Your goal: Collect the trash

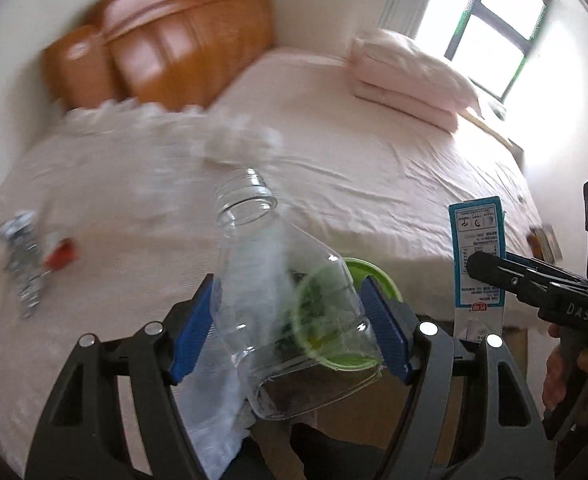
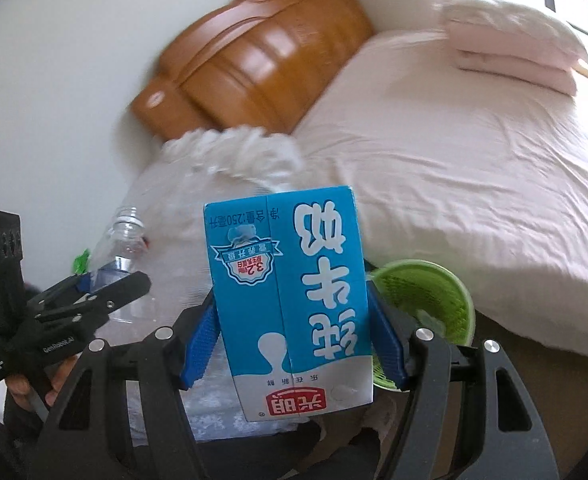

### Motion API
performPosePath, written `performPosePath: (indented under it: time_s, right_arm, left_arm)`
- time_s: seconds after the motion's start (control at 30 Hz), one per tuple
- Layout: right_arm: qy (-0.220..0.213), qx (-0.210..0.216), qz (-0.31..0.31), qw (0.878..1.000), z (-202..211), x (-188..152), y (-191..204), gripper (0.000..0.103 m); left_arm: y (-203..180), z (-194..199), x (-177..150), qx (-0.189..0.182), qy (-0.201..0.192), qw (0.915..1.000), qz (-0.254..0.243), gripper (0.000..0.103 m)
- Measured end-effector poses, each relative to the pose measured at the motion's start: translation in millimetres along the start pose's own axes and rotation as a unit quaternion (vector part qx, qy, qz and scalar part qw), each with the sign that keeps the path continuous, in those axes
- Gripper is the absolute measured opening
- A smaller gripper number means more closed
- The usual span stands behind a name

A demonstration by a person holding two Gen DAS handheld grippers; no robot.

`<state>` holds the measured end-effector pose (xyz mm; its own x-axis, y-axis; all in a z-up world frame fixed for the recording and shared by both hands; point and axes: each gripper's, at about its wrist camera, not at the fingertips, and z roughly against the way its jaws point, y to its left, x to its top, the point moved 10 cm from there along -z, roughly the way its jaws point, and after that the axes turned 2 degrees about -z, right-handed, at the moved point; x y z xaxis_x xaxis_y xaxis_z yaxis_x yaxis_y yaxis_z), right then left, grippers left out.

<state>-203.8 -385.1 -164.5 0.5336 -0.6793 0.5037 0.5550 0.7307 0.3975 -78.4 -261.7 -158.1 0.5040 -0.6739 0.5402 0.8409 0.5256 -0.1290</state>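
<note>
My left gripper is shut on a clear, capless plastic bottle, held above the bed's near edge. My right gripper is shut on a blue and white milk carton, held upside down. The carton also shows in the left wrist view, and the bottle in the right wrist view. A green mesh bin sits low beside the bed, just beyond both grippers; it shows through the bottle in the left wrist view. A crushed bottle with a red cap lies on the bed at left.
The pink bed fills the view, with an orange headboard and folded pink bedding at the far side. A white plastic bag lies on the bed. A window is at right.
</note>
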Motion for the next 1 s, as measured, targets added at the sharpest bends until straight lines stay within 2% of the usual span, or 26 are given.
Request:
performPosePath:
  time_s: [0.2,0.37,0.43,0.6,0.77,1.0]
  right_arm:
    - [0.002,-0.046,-0.040,0.998,16.4,-8.0,-82.5,0.068]
    - [0.006,-0.067,-0.052,0.996,17.2,-6.9,-127.4,0.068]
    - [0.006,-0.072,-0.055,0.996,18.0,-5.3,-138.3,0.068]
    - [0.005,-0.071,-0.062,0.996,16.5,-1.8,-152.3,0.068]
    - [0.012,-0.068,-0.068,0.995,9.2,-4.4,-157.9,0.068]
    - [0.026,-0.058,-0.064,0.996,-3.0,-12.8,-152.0,0.068]
  left_arm:
    - [-84.5,-59.1,6.0,-0.034,0.030,0.9977,-0.051,0.070]
    - [-120.9,-95.0,8.7,-0.036,0.051,0.9955,-0.071,0.069]
    - [-129.9,-104.5,13.1,-0.037,0.057,0.9950,-0.073,0.066]
    - [-139.2,-120.4,12.1,-0.036,0.071,0.9943,-0.071,0.063]
    - [-139.0,-133.5,10.2,-0.020,0.072,0.9946,-0.072,0.063]
    - [-111.9,-120.2,12.0,-0.001,0.061,0.9972,-0.044,0.063]
